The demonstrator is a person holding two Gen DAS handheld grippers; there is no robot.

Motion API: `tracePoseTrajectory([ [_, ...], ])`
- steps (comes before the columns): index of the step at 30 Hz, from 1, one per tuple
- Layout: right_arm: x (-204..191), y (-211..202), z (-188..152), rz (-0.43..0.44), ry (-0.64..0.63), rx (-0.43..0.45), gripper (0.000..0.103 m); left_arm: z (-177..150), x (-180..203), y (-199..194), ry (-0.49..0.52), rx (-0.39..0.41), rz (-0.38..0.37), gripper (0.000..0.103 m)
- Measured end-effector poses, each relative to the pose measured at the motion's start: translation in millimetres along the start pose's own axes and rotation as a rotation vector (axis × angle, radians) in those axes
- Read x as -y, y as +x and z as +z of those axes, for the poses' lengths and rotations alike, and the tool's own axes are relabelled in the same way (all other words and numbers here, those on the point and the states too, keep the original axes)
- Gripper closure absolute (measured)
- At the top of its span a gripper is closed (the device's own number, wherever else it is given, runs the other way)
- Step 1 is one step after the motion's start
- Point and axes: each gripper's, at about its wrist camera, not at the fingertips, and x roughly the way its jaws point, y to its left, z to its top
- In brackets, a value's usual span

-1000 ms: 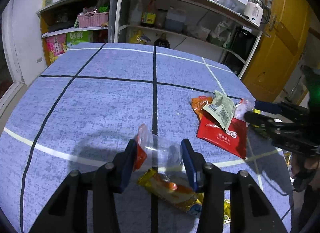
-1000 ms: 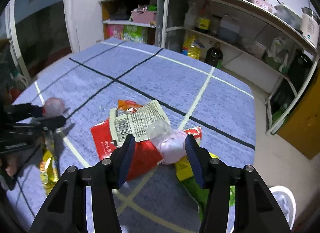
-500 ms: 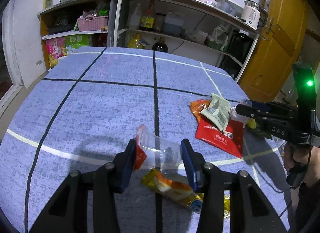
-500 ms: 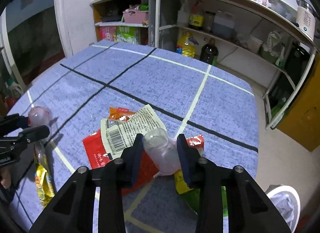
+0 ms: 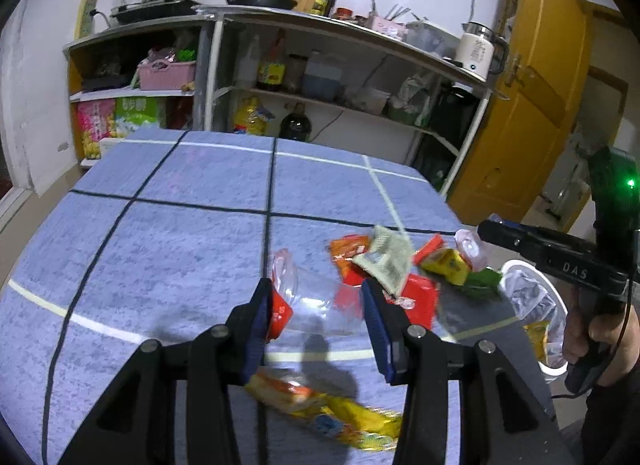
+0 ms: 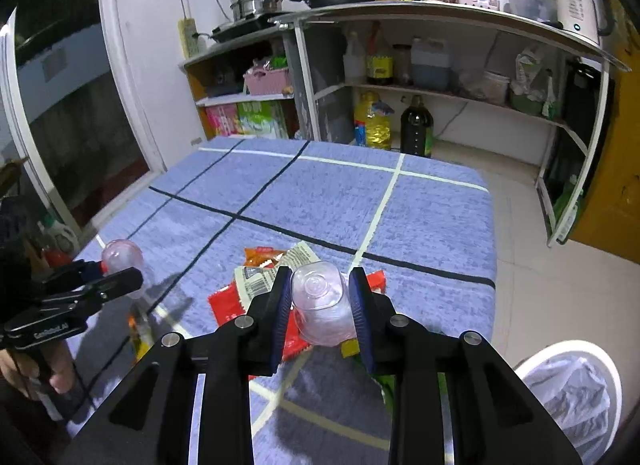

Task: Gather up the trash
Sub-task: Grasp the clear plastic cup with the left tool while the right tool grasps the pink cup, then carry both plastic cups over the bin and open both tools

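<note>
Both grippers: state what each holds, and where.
Left gripper: clear plastic bottle, across its body. Right gripper: small clear cup, fingers on opposite sides.

The right gripper point(image 6: 320, 303) pinches a clear plastic cup point(image 6: 320, 307) above the red wrapper point(image 6: 228, 305) on the blue table point(image 6: 340, 201), the white bin point(image 6: 576, 389) just beside.

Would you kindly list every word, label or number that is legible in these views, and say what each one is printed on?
"DAS": on the side of the right claw, seen from the left wrist.
"GenRobot.AI", small, best reading: on the side of the left claw, seen from the right wrist.
Barcode wrapper: digits too small.
Red wrapper, shelf packets and bottle label: print blurred, unreadable.
</note>
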Motion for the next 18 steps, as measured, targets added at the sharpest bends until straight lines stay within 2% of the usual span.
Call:
tracePoseTrajectory([
  [8,16.5,-44.5,-20.1,-0.054,0.036,0.037,0.073,4.9,55.4,14.5,0.063,-0.009,-0.091,0.056],
  [13,53.6,-87.0,-48.7,-0.139,0.119,0.061,0.073,8.1,105.1,28.9,0.111,-0.038,-0.179,0.056],
  [18,97.0,-120.0,-78.4,-0.207,0.214,0.06,0.073,0.9,166.1,38.4,0.206,-0.067,-0.256,0.056],
])
